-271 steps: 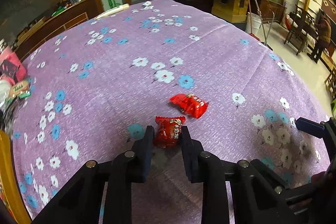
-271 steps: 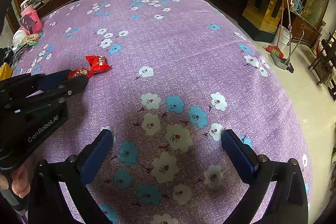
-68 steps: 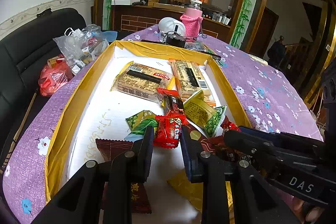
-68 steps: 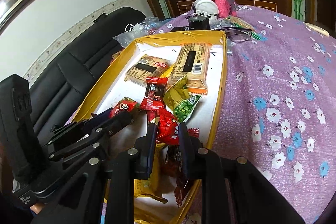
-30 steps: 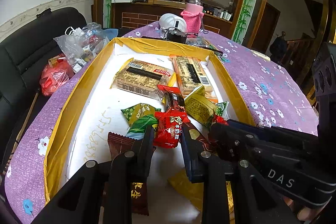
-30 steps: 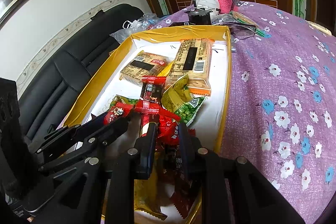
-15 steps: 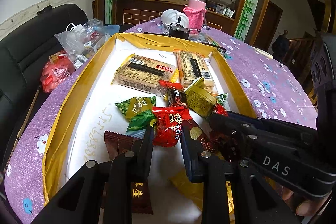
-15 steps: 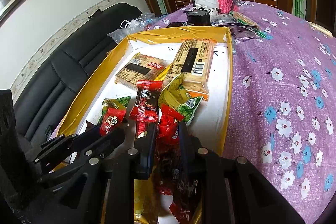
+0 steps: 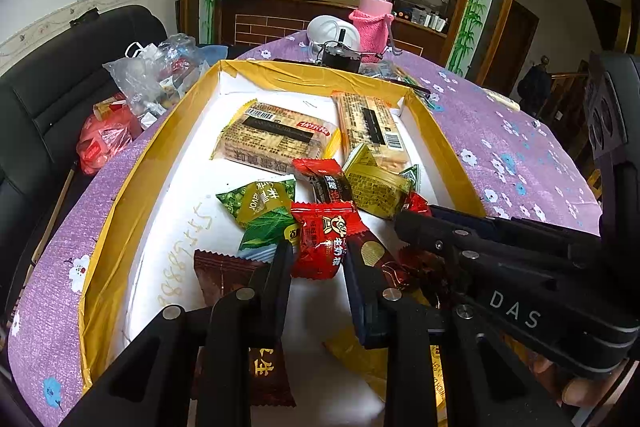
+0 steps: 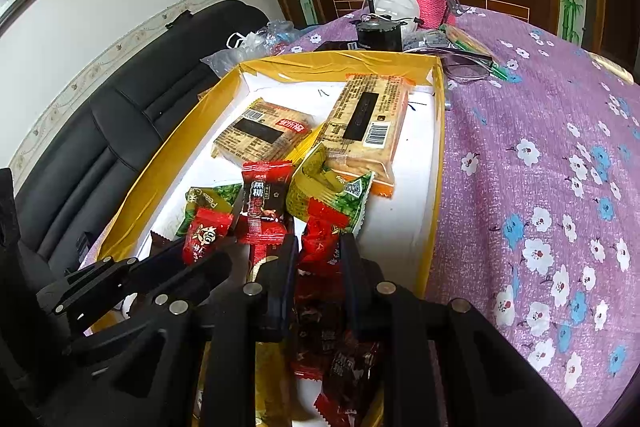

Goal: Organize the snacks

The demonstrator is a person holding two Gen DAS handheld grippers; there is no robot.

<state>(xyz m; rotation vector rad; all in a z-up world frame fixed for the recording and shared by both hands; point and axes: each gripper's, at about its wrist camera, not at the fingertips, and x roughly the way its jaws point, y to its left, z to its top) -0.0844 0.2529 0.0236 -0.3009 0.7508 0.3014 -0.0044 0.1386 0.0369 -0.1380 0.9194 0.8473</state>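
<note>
Left wrist view: the left gripper [image 9: 316,257] pinches a red candy packet [image 9: 322,243] by its near end; it looks light and crinkly.

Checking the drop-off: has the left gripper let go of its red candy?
No, the left gripper is clamped on the red candy above the yellow box.

"DAS" in white on the right gripper [image 9: 416,215]; "黑糖" on a red-and-black snack packet [image 10: 262,201]
</note>
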